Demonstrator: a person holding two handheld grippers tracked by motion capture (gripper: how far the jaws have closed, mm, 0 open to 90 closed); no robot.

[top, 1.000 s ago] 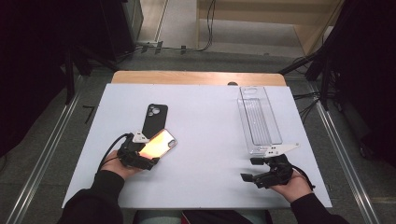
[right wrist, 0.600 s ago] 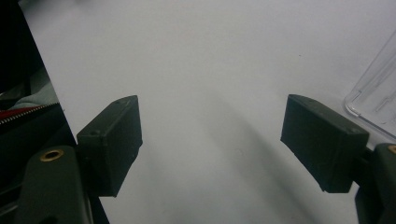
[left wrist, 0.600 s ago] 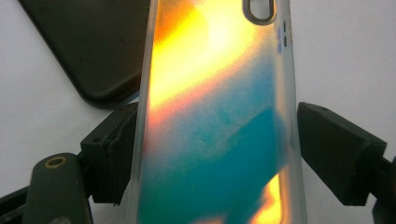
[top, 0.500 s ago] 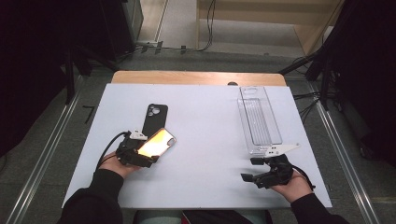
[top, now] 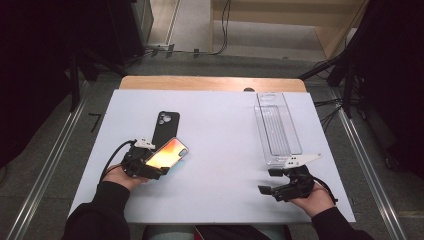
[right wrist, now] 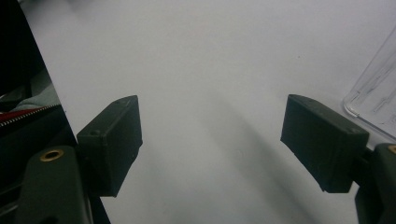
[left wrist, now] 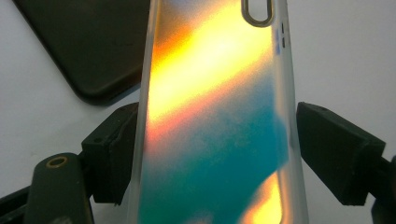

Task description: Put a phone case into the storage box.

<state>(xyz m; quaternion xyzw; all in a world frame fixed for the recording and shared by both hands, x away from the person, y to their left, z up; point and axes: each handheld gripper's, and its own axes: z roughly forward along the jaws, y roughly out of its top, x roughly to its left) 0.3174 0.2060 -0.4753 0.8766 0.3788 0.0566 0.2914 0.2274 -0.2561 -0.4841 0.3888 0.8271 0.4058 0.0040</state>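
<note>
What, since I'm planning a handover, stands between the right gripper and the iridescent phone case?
Nothing visible does: only bare white table lies between the right gripper and the iridescent phone case. The black case and clear tray lie off that line.

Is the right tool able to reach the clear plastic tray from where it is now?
Probably yes. The right tool stands open and holds nothing, and the clear plastic tray lies just beyond it on the white table. Only bare table shows between its jaws and the tray's near corner.
</note>
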